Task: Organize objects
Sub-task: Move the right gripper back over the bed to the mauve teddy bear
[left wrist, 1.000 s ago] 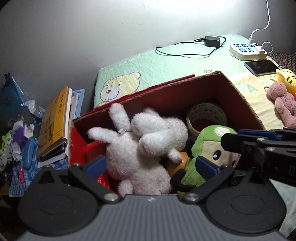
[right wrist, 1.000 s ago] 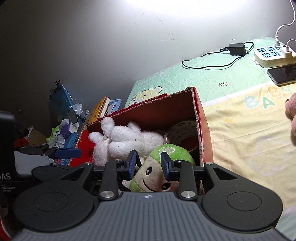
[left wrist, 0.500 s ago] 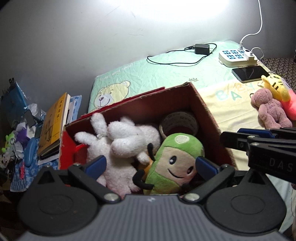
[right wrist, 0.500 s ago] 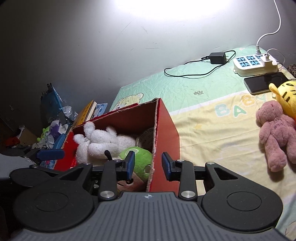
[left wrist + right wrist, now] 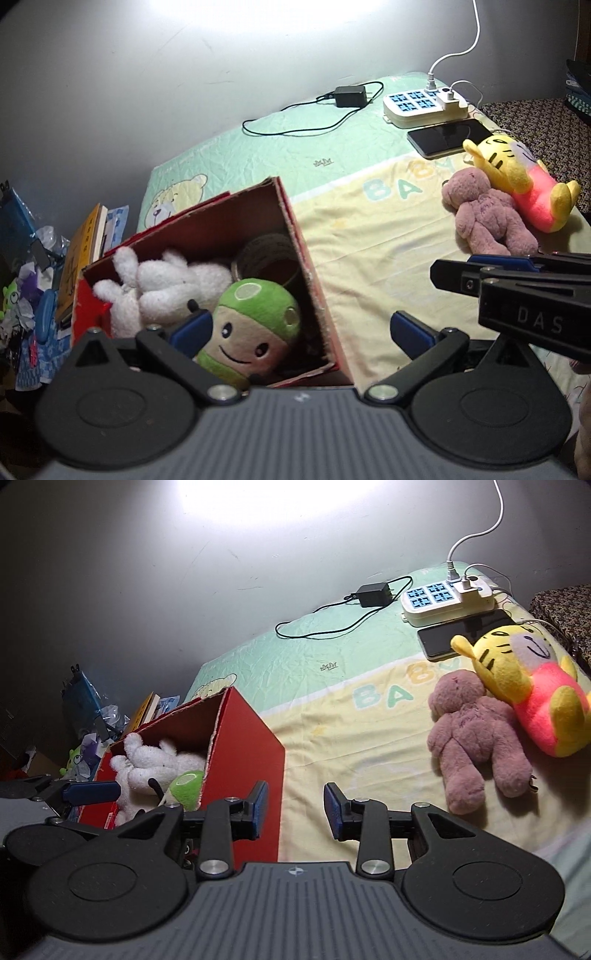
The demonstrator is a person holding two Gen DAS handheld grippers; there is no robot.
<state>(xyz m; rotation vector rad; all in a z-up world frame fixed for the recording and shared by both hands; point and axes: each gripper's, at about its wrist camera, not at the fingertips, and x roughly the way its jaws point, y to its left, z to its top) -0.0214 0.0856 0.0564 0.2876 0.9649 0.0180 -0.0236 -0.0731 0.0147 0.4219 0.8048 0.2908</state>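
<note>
Two plush toys already lie in your red cardboard box (image 5: 306,258): the white plush rabbit (image 5: 162,280) along its left side and the green-capped plush doll (image 5: 251,328) at the near end, with a roll of tape (image 5: 269,251) behind the doll against the right wall. The box stands on the bed (image 5: 369,236), near its left edge.

Your left gripper (image 5: 299,328) hangs over the box's near right corner with its jaws spread wide and nothing between them; its left blue pad sits just beside the doll's head. Your right gripper (image 5: 291,808) is over the bare yellow sheet just right of the box, jaws partly apart and holding nothing.

Well to the right on the bed lie the mauve teddy bear (image 5: 476,742) and the yellow tiger plush (image 5: 532,686), touching each other, the tiger's head resting by the bear's.

Beyond them, a black phone (image 5: 461,631) lies beside a white power strip (image 5: 447,598), and a black charger (image 5: 373,594) with its looped cord lies on the green part of the sheet. Left of the bed, books (image 5: 81,254) and clutter are piled up.
</note>
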